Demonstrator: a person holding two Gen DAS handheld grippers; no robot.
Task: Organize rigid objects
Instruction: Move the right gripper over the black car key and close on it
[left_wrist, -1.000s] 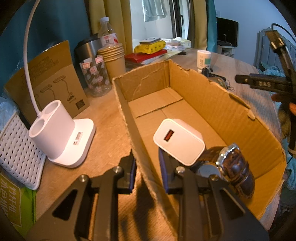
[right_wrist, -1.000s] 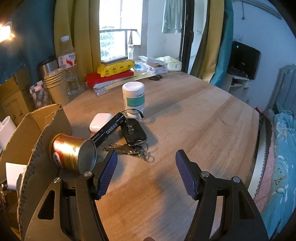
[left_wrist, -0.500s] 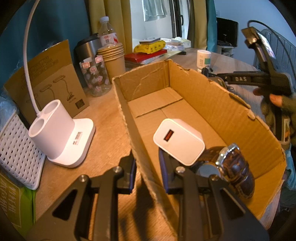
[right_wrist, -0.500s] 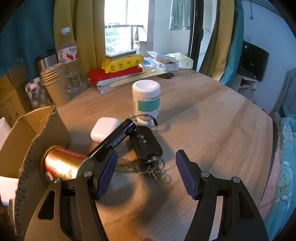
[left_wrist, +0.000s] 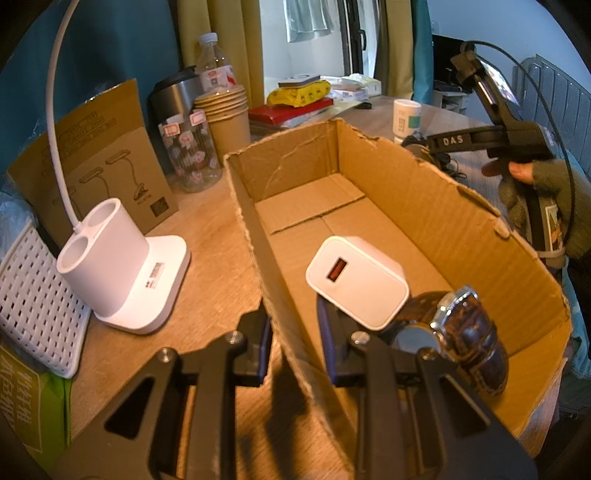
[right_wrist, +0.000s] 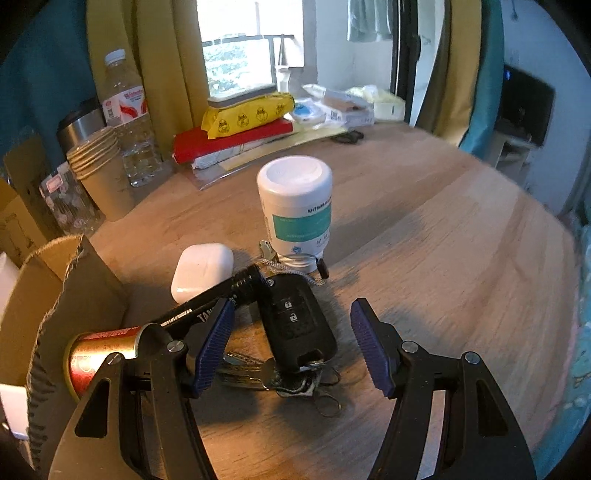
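The left hand-held gripper (left_wrist: 293, 341) is clamped on the near wall of a cardboard box (left_wrist: 480, 229) holding a charger (left_wrist: 356, 282) and watch (left_wrist: 467, 338). The right hand-held gripper (right_wrist: 290, 341) hangs half-open, empty, above a car key (right_wrist: 297, 319) on the counter (right_wrist: 443, 240); a white bottle (right_wrist: 295, 210) stands beyond.

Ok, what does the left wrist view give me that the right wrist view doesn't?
Left wrist only: the box's inside, with the white charger and brown watch, the left gripper shut on the box's near wall, and the white lamp base.

Right wrist only: the open right gripper over the car key, plus the flashlight, earbud case and red can.

Both: the cardboard box, white bottle and paper cups.
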